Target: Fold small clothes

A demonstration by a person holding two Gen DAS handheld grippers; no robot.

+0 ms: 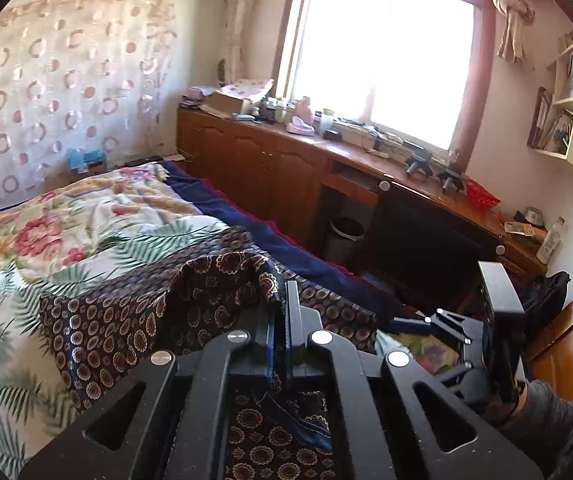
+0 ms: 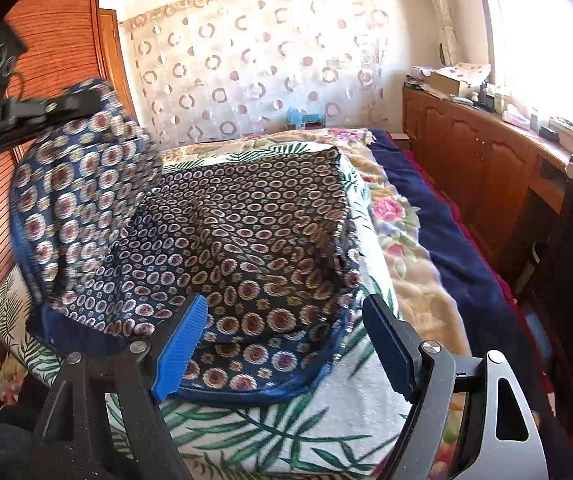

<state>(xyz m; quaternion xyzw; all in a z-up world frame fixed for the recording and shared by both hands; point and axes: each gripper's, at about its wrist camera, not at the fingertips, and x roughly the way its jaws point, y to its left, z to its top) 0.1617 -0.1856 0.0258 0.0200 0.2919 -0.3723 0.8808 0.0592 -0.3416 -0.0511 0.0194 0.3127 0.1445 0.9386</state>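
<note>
On the bed (image 2: 326, 432) lies the patterned garment (image 2: 254, 232), its left edge lifted by the left claw (image 1: 282, 320), clamped shut on the cloth. Right claw (image 2: 282, 340) hangs wide open over the near hem. I'd carry that edge across flat, then pin the hem.

Bed (image 2: 438, 216) with floral cover and a patterned garment on it

A palm-leaf and rose printed blanket (image 2: 286, 436) spreads over the bed, a dark blue cover (image 1: 286, 236) showing along its window side; the navy medallion-print garment (image 2: 270, 216) lies on the blanket, partly lifted
</note>
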